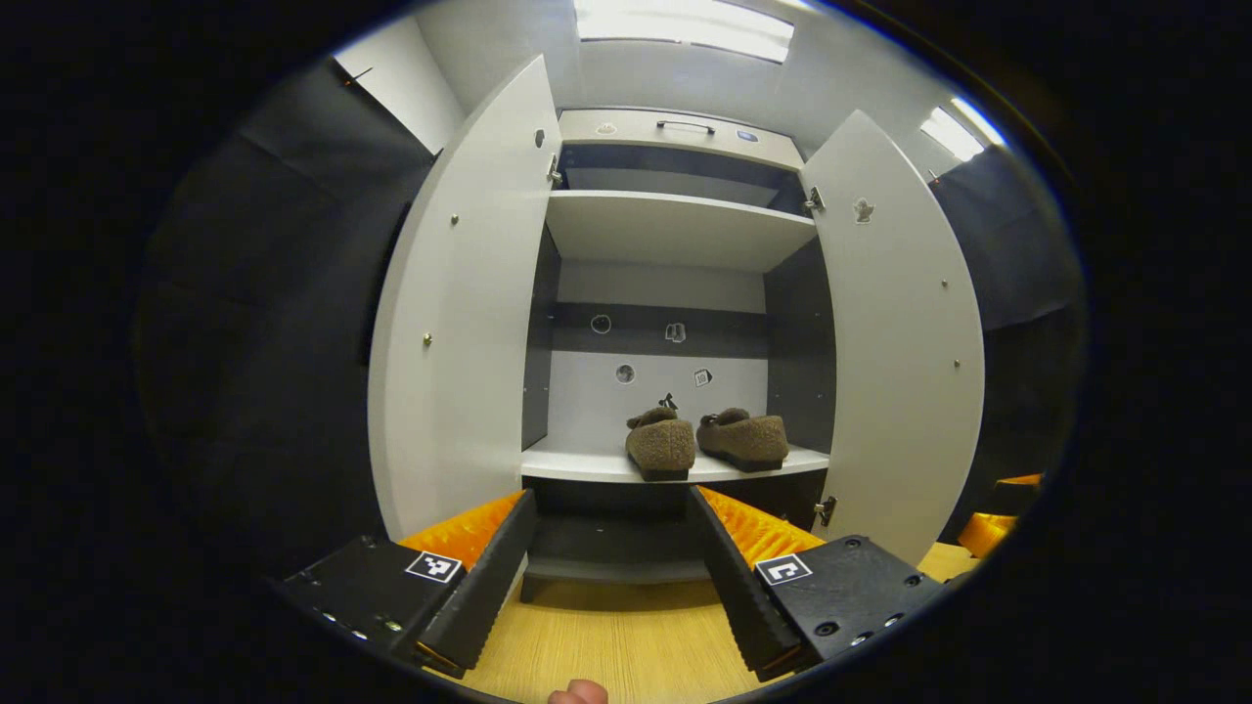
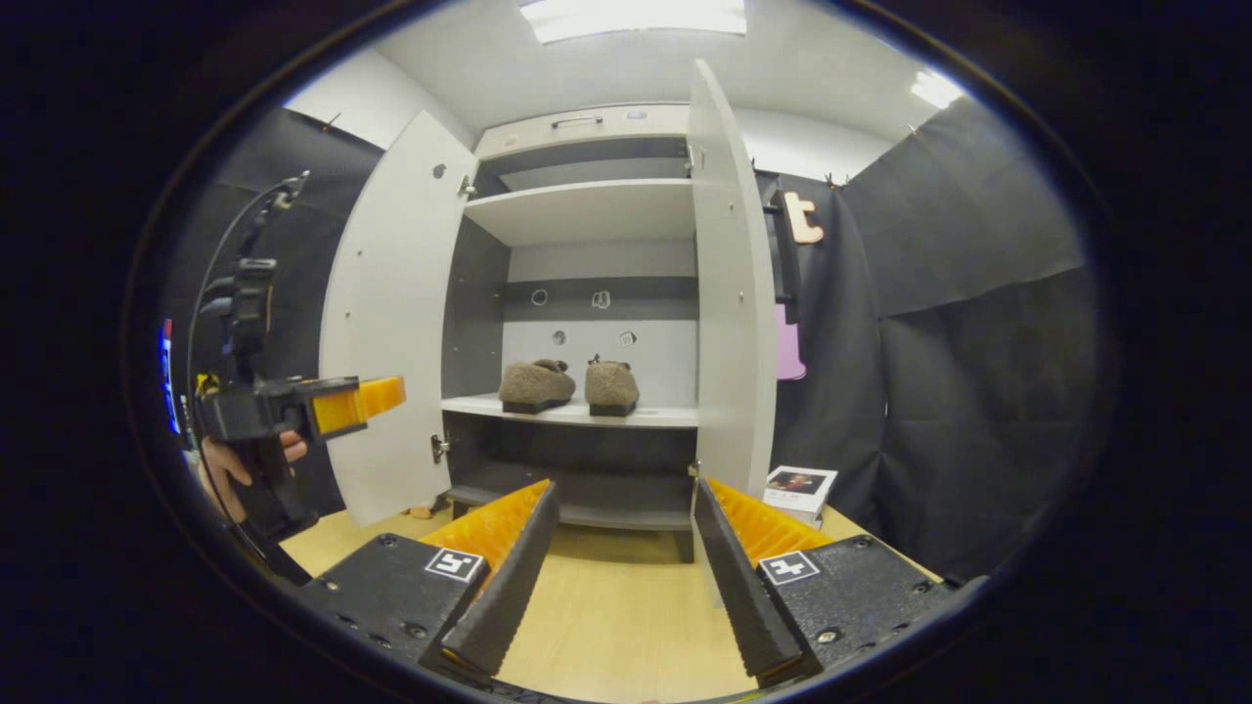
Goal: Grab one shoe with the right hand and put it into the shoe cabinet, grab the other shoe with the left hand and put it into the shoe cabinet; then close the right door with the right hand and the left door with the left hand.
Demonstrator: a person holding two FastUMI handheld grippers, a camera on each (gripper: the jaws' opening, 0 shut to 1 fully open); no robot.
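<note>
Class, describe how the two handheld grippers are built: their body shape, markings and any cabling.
Each gripper, left and right, has two long ribbed fingers on blocky black carriages with screws. Every carriage bears a small square black-and-white marker. In the right gripper view, the left gripper sits on a black handle with a cable looping above.

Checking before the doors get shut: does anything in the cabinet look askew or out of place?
Slightly: the two shoes on the shelf aren't parallel; one points outward, the other sits angled. Both doors stand open. Nothing looks spilled or damaged.

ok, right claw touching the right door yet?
Apart. In the right gripper view the right claw is open, and bare floor lies between its fingers and the right door farther back.
</note>
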